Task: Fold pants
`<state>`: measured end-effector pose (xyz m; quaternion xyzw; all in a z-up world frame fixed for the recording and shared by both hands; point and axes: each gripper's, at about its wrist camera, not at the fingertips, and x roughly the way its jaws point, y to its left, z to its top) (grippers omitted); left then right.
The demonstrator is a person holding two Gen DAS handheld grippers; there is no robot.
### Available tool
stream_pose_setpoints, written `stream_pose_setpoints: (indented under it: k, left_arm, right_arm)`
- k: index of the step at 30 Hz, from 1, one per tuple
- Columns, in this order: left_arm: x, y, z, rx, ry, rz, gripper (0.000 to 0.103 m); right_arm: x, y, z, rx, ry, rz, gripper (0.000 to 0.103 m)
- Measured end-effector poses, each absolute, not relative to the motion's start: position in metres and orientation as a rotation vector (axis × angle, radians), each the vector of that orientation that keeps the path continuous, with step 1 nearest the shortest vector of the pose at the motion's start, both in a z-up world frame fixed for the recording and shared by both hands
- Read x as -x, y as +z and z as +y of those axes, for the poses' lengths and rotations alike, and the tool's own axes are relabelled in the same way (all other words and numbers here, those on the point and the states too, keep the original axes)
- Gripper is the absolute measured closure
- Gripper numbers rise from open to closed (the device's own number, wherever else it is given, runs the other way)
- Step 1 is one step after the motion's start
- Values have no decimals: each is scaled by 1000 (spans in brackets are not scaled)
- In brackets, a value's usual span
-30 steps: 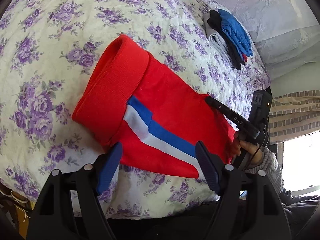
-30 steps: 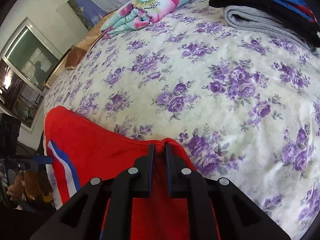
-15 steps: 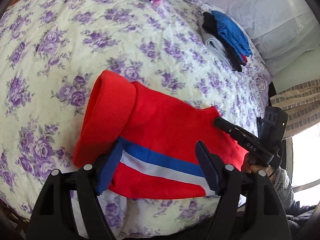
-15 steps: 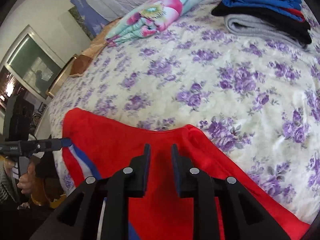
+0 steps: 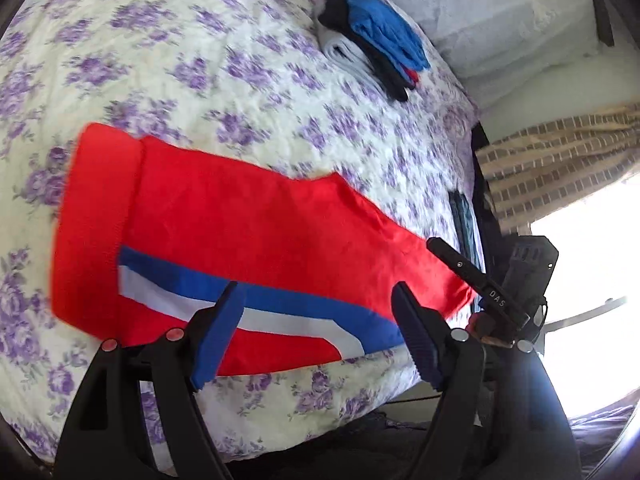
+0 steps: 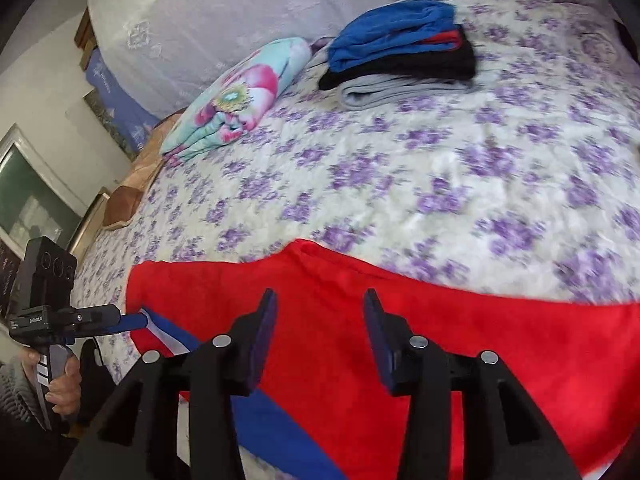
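Pants: red knit pants with a blue-and-white side stripe lie flat on the purple-flowered quilted bedspread, close to the near edge of the bed, ribbed waistband at the left end in the left wrist view. Cloth looks smooth, 1 fold edge along the far side.

Left gripper: blue-padded jaws stand wide apart above the stripe; nothing between the pads, no contact with the cloth visible. Released.

Right gripper: jaws are opening, a clear gap between the 2 pads; red cloth lies beneath them, none pinched. Released. In the left wrist view this gripper appears at the right end of the pants, just beside the fabric edge; whether it touches cannot be told.

A hand grips the left gripper's handle at the left of the right wrist view.

Stack of folded blue, black and grey garments rests well apart, toward the head of the bed. Folded floral turquoise-and-pink blanket lies near that stack.
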<state>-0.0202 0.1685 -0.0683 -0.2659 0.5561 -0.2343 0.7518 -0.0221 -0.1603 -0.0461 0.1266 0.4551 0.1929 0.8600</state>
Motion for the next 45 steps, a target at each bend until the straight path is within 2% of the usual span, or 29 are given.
stream_pose_setpoints:
  k: [4, 6, 7, 11, 15, 22, 30, 34, 35, 37, 38, 40, 45]
  left_arm:
    - [12, -100, 142, 491, -527, 1325, 29]
    - [10, -114, 137, 460, -478, 1355, 30]
    - [11, -116, 137, 469, -467, 1349, 30]
    - [14, -109, 131, 511, -359, 1330, 30]
    - [12, -90, 111, 525, -362, 1286, 30]
    - [5, -71, 41, 410, -409, 1258, 29]
    - [8, -77, 8, 316, -395, 1300, 29]
    - [8, -78, -4, 300, -411, 1309, 29]
    - [6, -76, -10, 284, -423, 1305, 29]
    - [2, -73, -23, 259, -439, 1291, 29]
    - [-2, -72, -31, 250, -453, 1282, 29]
    - [-8, -73, -47, 227, -471, 1273, 29]
    - [-14, -100, -81, 33, -405, 1291, 29]
  right_arm:
    - [68, -66, -217, -338, 213, 977, 43]
    - [75, -96, -245, -343, 111, 1055, 44]
    - [76, -111, -257, -360, 105, 1094, 52]
    - [89, -94, -282, -386, 200, 1030, 52]
    - [119, -62, -339, -471, 168, 885, 41]
    - [156, -106, -464, -929, -41, 811, 38]
    - [134, -137, -481, -1118, 34, 716, 36]
    - [121, -138, -477, -1123, 43, 698, 36]
    - [118, -137, -475, -1112, 46, 698, 37]
    - [114, -133, -472, -1085, 52, 686, 68]
    - [114, -132, -472, -1078, 51, 680, 73]
    - [115, -130, -472, -1071, 42, 667, 78]
    - [116, -115, -466, -976, 35, 678, 79]
